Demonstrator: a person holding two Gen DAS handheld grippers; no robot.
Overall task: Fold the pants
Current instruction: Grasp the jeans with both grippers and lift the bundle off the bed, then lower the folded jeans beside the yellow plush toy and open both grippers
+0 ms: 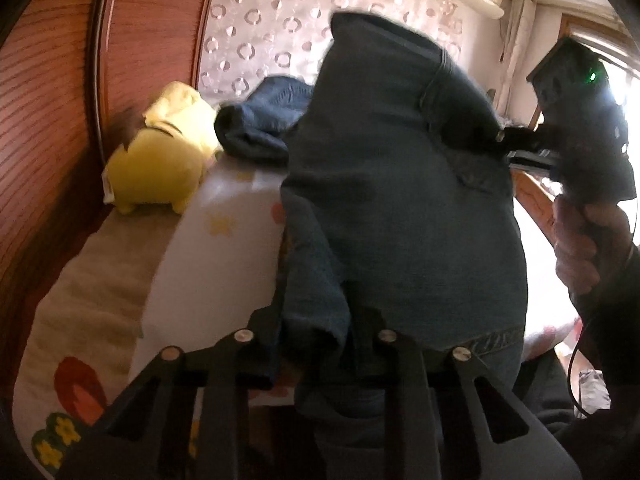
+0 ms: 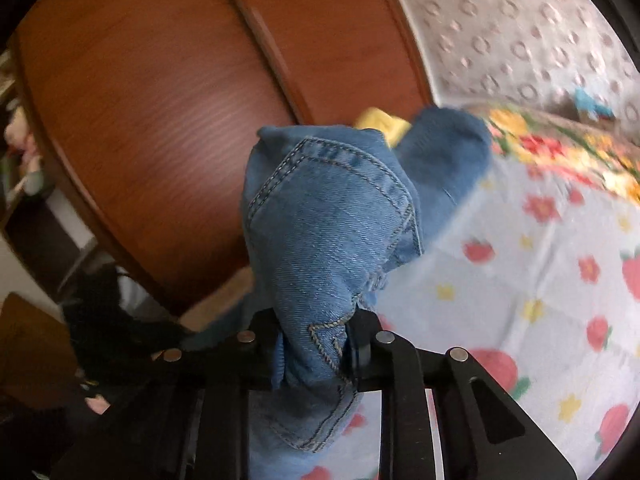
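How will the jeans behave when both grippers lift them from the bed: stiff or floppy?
Probably floppy: the jeans sag and bunch between the left gripper and the right gripper. Likely rather heavy, since the denim looks thick. Slipping seems unlikely, as both grippers pinch bunched cloth.

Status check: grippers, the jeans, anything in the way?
Left gripper shut on jeans. Right gripper shut on jeans. Yellow plush toy lies beyond on bed.
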